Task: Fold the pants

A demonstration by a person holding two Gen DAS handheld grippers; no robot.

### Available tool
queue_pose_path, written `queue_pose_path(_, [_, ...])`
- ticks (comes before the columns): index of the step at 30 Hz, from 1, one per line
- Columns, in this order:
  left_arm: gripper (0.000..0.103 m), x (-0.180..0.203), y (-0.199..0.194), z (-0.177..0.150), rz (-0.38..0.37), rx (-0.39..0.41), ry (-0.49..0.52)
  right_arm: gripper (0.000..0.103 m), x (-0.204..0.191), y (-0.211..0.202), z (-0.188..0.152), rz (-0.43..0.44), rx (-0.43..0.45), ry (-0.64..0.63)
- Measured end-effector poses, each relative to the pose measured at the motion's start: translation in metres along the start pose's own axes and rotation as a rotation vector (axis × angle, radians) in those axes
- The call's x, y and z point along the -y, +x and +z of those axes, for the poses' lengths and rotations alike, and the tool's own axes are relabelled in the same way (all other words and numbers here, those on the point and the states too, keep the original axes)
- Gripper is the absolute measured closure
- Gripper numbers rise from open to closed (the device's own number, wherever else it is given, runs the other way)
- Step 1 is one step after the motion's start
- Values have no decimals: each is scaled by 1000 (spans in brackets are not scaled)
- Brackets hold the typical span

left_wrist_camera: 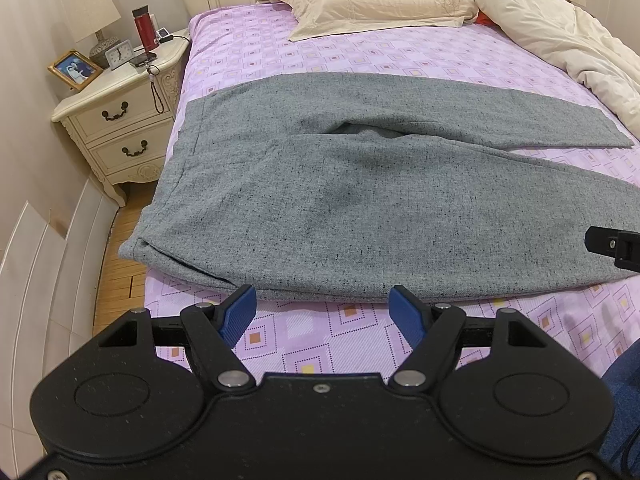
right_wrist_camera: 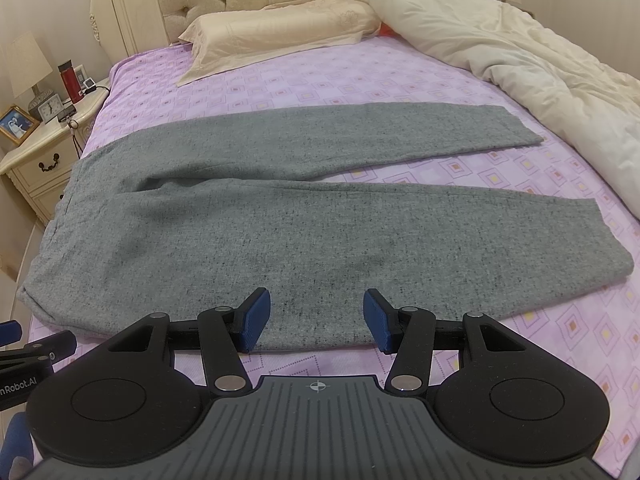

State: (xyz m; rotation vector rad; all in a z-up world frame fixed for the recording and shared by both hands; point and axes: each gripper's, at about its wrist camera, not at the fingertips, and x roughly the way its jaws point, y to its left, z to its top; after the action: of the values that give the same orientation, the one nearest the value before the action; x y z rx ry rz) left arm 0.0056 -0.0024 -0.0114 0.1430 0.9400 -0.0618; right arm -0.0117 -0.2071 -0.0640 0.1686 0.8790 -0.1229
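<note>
Grey speckled pants lie spread flat across the bed, waistband at the left edge, both legs running to the right and splayed slightly apart. My left gripper hovers open just short of the near hem of the closer leg, nothing between its blue pads. My right gripper is open too, its blue fingertips over the near edge of the same leg. The tip of the right gripper shows at the right edge of the left wrist view; the left gripper shows at the lower left of the right wrist view.
The bed has a purple patterned sheet. A beige pillow lies by the headboard and a bunched cream duvet fills the right side. A cream nightstand with lamp, clock, photo frame and red bottle stands left.
</note>
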Motion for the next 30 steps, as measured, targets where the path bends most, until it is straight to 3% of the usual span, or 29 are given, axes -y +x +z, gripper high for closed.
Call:
queue_pose_path(8, [27, -1, 0, 1, -4, 0, 5, 53, 7, -1, 4, 48, -19, 41])
queue_pose_path(14, [27, -6, 4, 9, -1, 3, 16, 53, 19, -1, 16, 159, -60, 77])
queue_pose_path(17, [27, -12, 10, 18, 7, 4, 16, 53, 18, -1, 30, 137, -56, 19])
queue_pose_path(22, [27, -24, 27, 45, 14, -2, 13, 54, 22, 6, 75, 112, 23, -98])
queue_pose_path(30, [27, -36, 68, 99, 45, 10, 3, 54, 21, 62, 145, 70, 116, -347])
